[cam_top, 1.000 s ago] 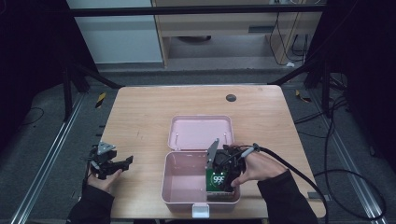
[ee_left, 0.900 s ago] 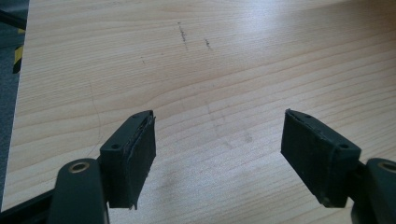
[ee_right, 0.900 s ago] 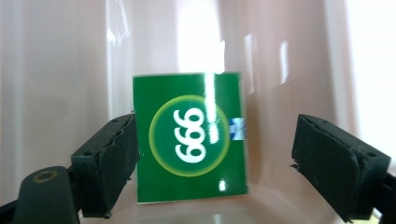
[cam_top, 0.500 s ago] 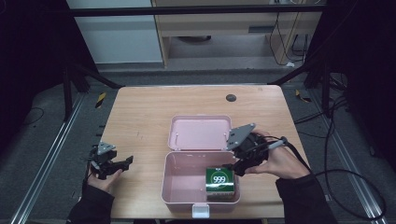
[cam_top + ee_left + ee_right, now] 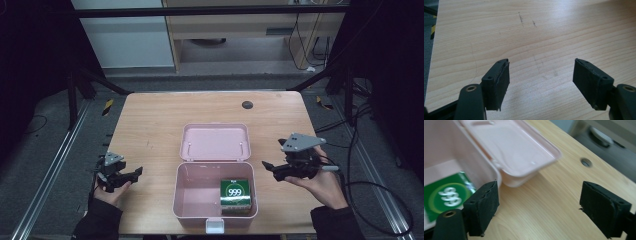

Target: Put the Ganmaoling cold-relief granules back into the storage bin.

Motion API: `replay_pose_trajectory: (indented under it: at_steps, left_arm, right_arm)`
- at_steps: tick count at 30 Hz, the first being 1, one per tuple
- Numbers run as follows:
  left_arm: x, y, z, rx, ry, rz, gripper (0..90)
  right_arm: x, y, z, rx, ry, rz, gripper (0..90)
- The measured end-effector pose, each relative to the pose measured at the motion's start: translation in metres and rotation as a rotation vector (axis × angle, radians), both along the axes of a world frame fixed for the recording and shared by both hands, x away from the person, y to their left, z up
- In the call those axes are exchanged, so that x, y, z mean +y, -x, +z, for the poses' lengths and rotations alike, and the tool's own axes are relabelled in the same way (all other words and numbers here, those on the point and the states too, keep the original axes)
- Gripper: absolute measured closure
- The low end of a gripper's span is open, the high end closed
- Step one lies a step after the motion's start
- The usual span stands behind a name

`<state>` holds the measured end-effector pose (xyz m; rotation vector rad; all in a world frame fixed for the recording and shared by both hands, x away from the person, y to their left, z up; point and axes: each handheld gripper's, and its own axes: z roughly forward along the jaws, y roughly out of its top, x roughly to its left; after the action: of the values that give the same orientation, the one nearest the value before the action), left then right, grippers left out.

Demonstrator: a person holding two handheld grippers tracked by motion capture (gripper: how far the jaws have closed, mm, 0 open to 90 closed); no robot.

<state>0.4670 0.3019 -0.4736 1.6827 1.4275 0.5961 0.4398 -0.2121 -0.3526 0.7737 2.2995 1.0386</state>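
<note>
green 999 packet (image 5: 235, 192) lies flat in the pink box (image 5: 186, 200), in its 4 o'clock corner, lid (image 5: 215, 141) folded back at 12 o'clock so the box is open from above. right gripper (image 5: 268, 169) hangs over bare table (image 5: 150, 125) at 3 o'clock of the box, jaws just reopened, spread, nothing between them. left gripper (image 5: 136, 172) parks at 9 o'clock, jaws wide, empty.

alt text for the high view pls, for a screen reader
An open pink box on a wooden table holds a green packet. A person's right gripper hovers open beside the box; the left gripper rests open near the table's left edge.
</note>
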Motion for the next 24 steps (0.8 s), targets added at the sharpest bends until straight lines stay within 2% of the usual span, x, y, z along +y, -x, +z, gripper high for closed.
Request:
replay_pose_trajectory:
  at_steps: [2,5,6,8,10,15,24]
  left_arm:
    - [0.0,0.0,0.0,-0.001,0.001,-0.002,29.7]
    - [-0.001,0.0,0.0,0.001,0.001,-0.003,31.0]
    - [-0.001,0.0,0.0,0.004,0.002,-0.004,31.4]
    - [-0.001,0.0,-0.001,0.007,-0.005,-0.008,32.4]
    - [-0.001,0.0,-0.001,0.004,0.001,-0.006,33.0]
    - [0.0,0.0,-0.004,0.009,-0.011,0.0,34.2]
    - [0.002,-0.002,-0.01,0.005,-0.028,0.024,31.7]
  right_arm:
    - [-0.01,0.0,-0.015,-0.003,-0.028,-0.074,15.4]
    - [-0.021,0.0,-0.035,-0.006,-0.072,-0.147,13.7]
    - [-0.026,0.0,-0.044,0.009,-0.097,-0.176,13.0]
    - [-0.032,-0.002,-0.056,0.027,-0.116,-0.202,12.3]
    - [-0.038,-0.006,-0.068,0.036,-0.105,-0.233,11.4]
    - [-0.052,-0.012,-0.09,0.039,-0.176,-0.333,10.1]
    - [-0.081,-0.009,-0.126,0.066,-0.179,-0.491,7.1]
